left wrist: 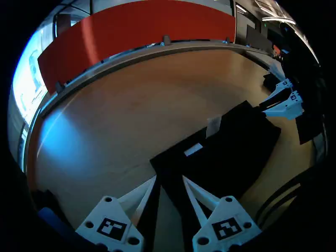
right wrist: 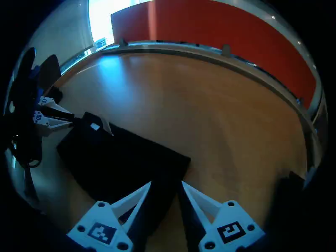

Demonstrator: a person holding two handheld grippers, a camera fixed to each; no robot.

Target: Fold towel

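Observation:
A black towel [left wrist: 227, 155] lies flat on the wooden table [left wrist: 126, 109], with a white label [left wrist: 213, 125] sticking up near its far edge. My left gripper [left wrist: 170, 179] is shut on the towel's near corner, and dark cloth runs down between its fingers. My right gripper [left wrist: 263, 107] holds the far right corner. In the right gripper view the towel [right wrist: 122, 164] spreads to the left. My right gripper [right wrist: 166, 185] is shut on its near corner there, and my left gripper [right wrist: 72, 119] pinches the far left corner.
A red partition [left wrist: 138, 29] stands behind the table's raised back edge [right wrist: 218, 52]. Black cables [left wrist: 277, 197] lie at the table's near right side. A dark object [right wrist: 290, 185] sits at the right rim. Bare wood stretches beyond the towel.

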